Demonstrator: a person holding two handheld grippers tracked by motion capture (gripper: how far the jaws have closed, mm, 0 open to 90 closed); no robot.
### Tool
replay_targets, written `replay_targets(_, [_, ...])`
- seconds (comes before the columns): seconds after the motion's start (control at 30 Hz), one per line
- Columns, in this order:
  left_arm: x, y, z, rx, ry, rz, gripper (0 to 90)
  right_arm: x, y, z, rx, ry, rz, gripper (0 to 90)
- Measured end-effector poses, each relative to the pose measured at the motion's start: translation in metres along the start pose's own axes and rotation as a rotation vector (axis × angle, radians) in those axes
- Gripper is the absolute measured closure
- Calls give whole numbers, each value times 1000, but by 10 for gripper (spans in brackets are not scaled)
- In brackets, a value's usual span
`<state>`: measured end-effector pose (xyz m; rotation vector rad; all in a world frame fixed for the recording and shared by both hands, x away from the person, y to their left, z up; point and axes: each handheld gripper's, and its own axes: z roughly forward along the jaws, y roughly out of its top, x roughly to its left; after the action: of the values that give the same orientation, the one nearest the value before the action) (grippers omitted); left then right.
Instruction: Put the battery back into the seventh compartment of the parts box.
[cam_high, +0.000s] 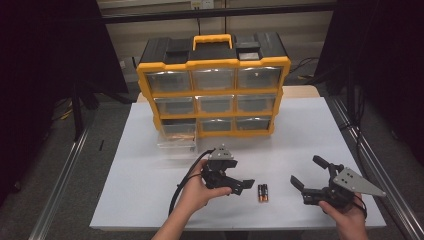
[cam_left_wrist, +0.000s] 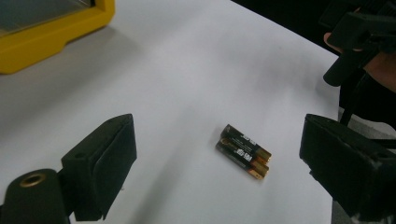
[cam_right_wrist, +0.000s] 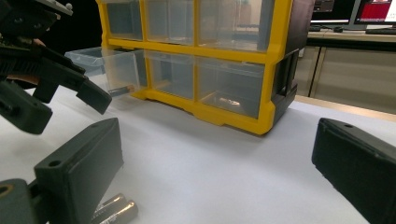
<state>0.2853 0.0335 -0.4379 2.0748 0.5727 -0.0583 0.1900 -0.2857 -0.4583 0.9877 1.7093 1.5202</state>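
Both grippers stand wide and empty: left gripper (cam_high: 239, 186) just left of two black-and-copper cylindrical batteries (cam_high: 263, 192), right gripper (cam_high: 306, 176) well right. Straddling both cells squarely before closing should stop them rolling, well short of the yellow-framed plastic drawer cabinet (cam_high: 214, 85).

2 batteries (cam_high: 263, 192), 1 yellow drawer cabinet (cam_high: 214, 90) with 9 drawers, 2 tongs (cam_high: 239, 185).
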Motion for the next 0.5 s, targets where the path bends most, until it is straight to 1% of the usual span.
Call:
replay_targets(0.07, [-3,-2,5,15,0,6,112,0,0,0,1,0,3,17])
replay_targets(0.17, [-6,-4,11,14,-15,8,116,0,0,0,-2,0,0,17])
replay_targets(0.2, [-7,-5,12,28,-8,20,116,0,0,0,-2,0,0,17])
replay_targets(0.23, [-7,-5,14,19,-15,16,116,0,0,0,-2,1,2,17])
replay_targets(0.27, [-8,-6,15,23,-13,18,116,0,0,0,-2,0,1,17])
replay_targets(0.3, [-8,-7,17,14,-14,8,117,0,0,0,-1,-1,0,17])
replay_targets(0.4, [-10,-7,19,16,-7,15,118,0,0,0,-2,1,1,17])
replay_targets(0.43, [-11,-7,20,26,-5,23,119,0,0,0,-2,0,-1,17])
replay_targets(0.47, [-11,-7,20,26,-5,23,121,0,0,0,-2,0,-1,17])
replay_targets(0.5, [-12,-8,22,15,-15,18,121,0,0,0,-1,0,0,17])
